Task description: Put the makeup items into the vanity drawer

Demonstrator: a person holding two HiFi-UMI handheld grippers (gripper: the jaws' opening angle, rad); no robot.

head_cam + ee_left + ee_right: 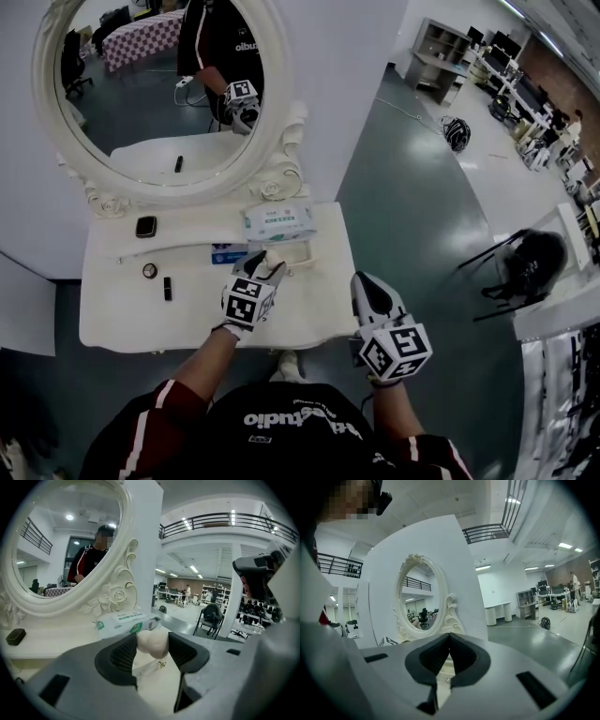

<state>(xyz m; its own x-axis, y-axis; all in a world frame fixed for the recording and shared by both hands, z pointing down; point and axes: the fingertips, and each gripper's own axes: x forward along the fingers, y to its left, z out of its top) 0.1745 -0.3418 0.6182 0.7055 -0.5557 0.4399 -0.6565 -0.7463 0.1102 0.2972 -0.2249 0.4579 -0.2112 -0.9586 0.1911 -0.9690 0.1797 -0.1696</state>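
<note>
A: What's the biggest thing facing the hand-held grippers?

B: The oval white-framed mirror point(159, 94). It stands beyond the left hand-held gripper point(265, 272), at the back of the white vanity surface point(122, 319).

A: And after that?

B: A pack of wet wipes point(277, 221) lies just ahead of the left hand-held gripper's jaws. A small blue box point(228, 253) sits close by on their left.

A: Is the left one holding anything?

B: Yes. Its jaws are closed onto a cream, rounded makeup sponge point(152, 642), pinched between the two dark pads. It is held over the right part of the surface.

A: And the other?

B: The right hand-held gripper point(367, 286) hangs off the surface's right front corner. Its jaws are pressed together with nothing between them.

A: Any smaller things?

B: Three, all well to the left of the left hand-held gripper. There's a dark square compact point(145, 226) near the mirror's base, then a small round item point(149, 270). A dark lipstick tube point(168, 288) lies just beside that, nearer the front edge.
</note>
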